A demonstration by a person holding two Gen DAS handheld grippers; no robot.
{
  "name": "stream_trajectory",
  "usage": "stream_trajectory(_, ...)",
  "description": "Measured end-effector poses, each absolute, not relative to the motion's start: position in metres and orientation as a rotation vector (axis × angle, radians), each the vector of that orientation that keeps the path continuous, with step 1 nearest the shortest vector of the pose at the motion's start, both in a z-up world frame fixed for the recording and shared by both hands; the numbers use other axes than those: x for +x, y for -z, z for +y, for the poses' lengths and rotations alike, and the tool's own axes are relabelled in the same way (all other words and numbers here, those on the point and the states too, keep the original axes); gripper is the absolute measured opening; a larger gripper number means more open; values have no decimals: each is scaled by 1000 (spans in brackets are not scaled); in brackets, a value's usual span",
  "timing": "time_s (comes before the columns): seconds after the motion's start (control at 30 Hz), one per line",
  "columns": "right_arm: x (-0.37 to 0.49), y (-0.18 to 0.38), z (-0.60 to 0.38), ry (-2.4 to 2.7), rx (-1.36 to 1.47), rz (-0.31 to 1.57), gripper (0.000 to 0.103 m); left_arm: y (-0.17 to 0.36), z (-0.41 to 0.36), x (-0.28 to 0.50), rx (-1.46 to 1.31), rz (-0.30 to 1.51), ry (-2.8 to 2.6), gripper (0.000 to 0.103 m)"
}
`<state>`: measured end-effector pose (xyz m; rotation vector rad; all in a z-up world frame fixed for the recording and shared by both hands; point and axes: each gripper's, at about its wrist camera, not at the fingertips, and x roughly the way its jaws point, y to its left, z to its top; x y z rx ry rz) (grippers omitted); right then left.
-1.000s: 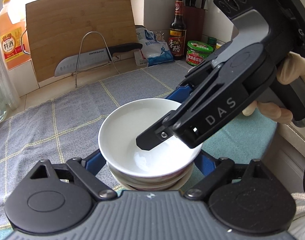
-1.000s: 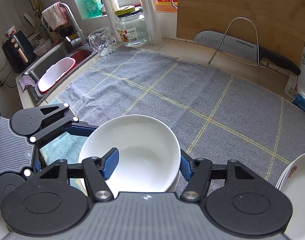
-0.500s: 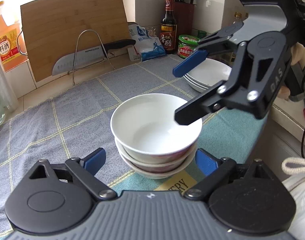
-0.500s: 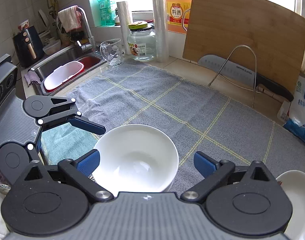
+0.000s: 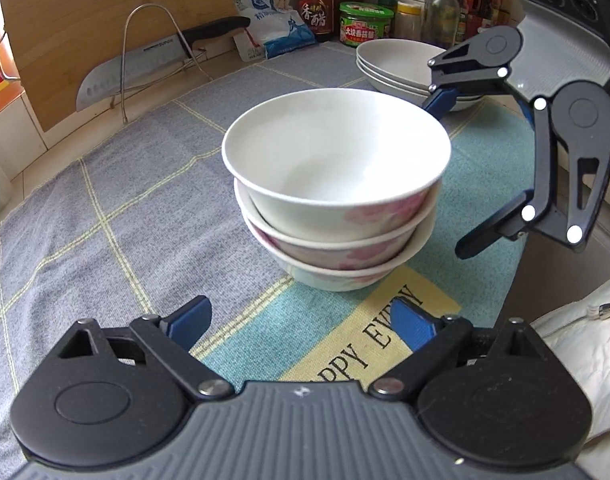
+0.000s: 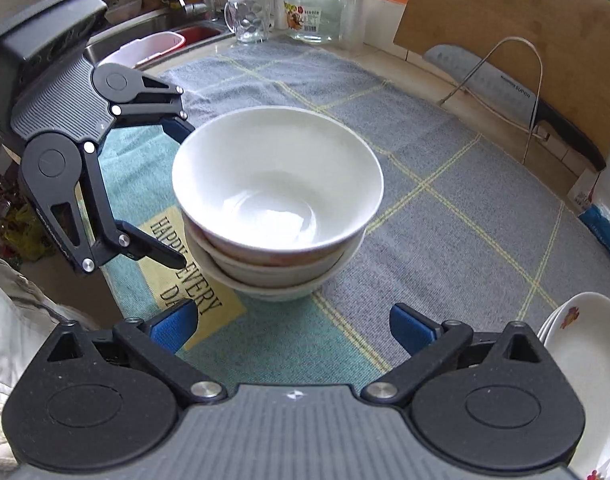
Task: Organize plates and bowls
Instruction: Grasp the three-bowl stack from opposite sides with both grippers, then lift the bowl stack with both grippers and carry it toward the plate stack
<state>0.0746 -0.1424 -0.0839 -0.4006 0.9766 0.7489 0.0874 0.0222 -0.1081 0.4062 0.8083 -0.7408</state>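
Note:
A stack of three white bowls with pink flowers (image 5: 333,196) stands on the towel; it also shows in the right wrist view (image 6: 277,200). A stack of white plates (image 5: 401,64) sits behind it to the right, and shows at the right edge of the right wrist view (image 6: 585,360). My left gripper (image 5: 301,324) is open and empty, just short of the bowls; it also shows in the right wrist view (image 6: 177,196). My right gripper (image 6: 293,328) is open and empty, close to the bowls; it also shows in the left wrist view (image 5: 453,176).
A grey checked towel (image 5: 105,220) covers the counter. A cutting board (image 5: 105,32) and knife (image 5: 145,68) lean on a wire rack at the back. Bottles and jars (image 5: 365,24) stand behind the plates. A sink (image 6: 157,40), glass mug (image 6: 249,16) and jar (image 6: 313,8) are far left.
Both grippers have drawn back from the bowl stack and stand open. The right gripper let go of the top bowl, which now rests on the stack.

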Motion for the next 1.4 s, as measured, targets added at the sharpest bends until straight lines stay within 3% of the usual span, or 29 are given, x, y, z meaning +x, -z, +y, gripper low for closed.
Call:
stream_trajectory(0.23,80,112,-134,-753,-428,1011,103,121,15,96,429,826,776,96)
stream_trajectory(0.53,75,114,-141,-797,-421,936,103,124,14,104,411,824,824,97)
stream_trajectory(0.87,77,98,-131,-889,-499,912,103,112,19,108,457,772,969,90)
stream_trajectory(1.03,83,91,-128,-922,-495,900,93,106,19,109,476,749,1027,90)
stream_trajectory(1.17,88,85,-128,-949,-471,904,91,108,17,109,502,759,1045,80)
stream_trajectory(1.4,93,82,-128,-962,-464,918,90,106,17,114,506,758,1071,80)
